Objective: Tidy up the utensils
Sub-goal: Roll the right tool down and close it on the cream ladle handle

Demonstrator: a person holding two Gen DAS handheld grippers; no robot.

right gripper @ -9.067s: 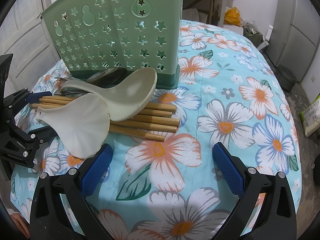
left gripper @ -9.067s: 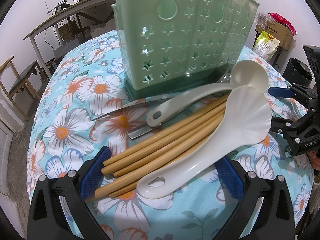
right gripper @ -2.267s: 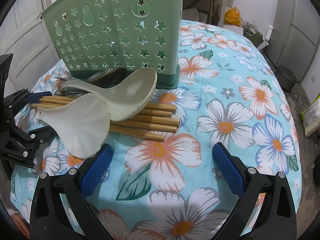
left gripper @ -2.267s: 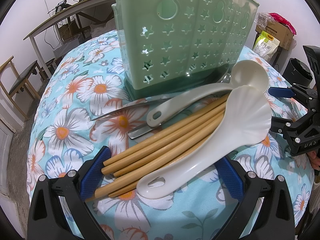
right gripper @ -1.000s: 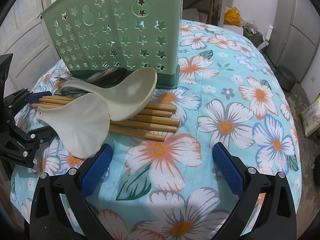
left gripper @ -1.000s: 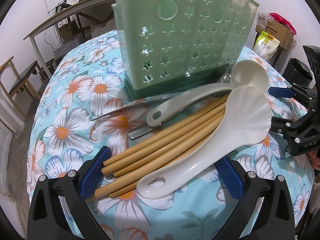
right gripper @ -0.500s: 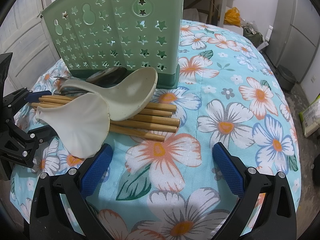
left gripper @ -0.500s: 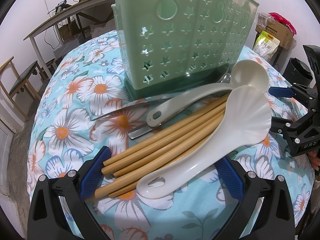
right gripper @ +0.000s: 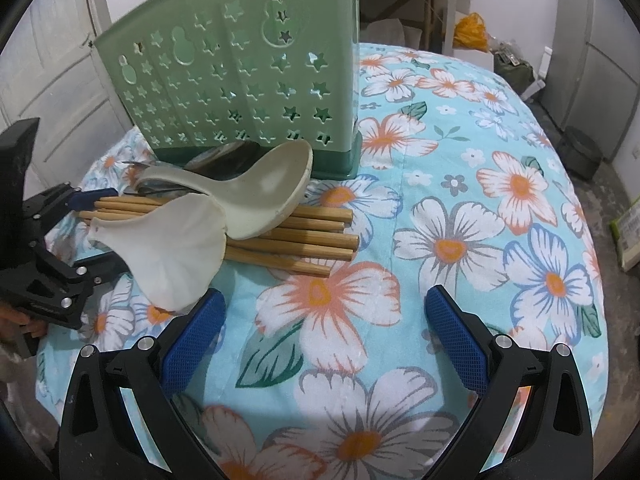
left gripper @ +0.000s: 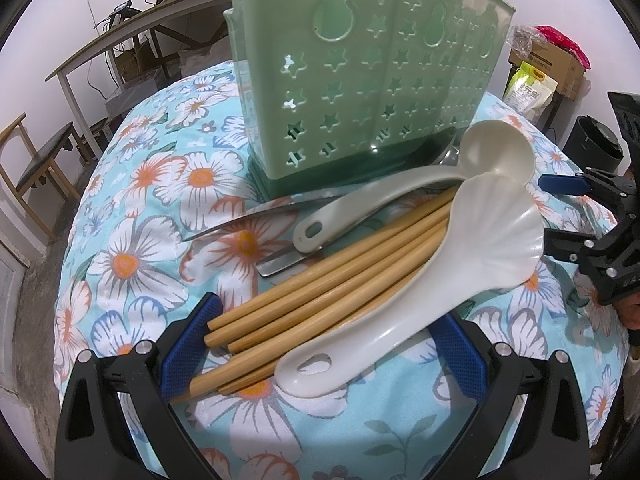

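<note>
Both tongs spread wide, gripping nothing. Left tongs (left gripper: 320, 344) sit low over the near ends of the utensil pile; the blue pads flank the bamboo chopsticks (left gripper: 320, 280) and the handle of the shell-shaped white spoon (left gripper: 432, 288), but whether a pad touches a stick end is hard to tell from this angle. Right tongs (right gripper: 324, 328) hover over bare floral tablecloth (right gripper: 460, 208), just beside the pile, apart from it.

Utensils lie in a heap on the cloth-covered bench, right in front of the green star-cutout utensil holder (left gripper: 368, 68), which stands upright. Chopsticks form a bundle at the bottom of the heap. Shell-shaped spoon lies on top of them, bowl toward the right tongs side. Cream ladle (left gripper: 400, 196) lies across the pile next to the holder base, its bowl resting on the chopsticks in the right wrist view. Metal utensils (left gripper: 256, 220) poke out beneath the ladle handle; exact type unclear. Holder compartments not visible from above.

Background: white-legged table (left gripper: 132, 36), wooden chair (left gripper: 36, 160), cardboard box (left gripper: 556, 64).
</note>
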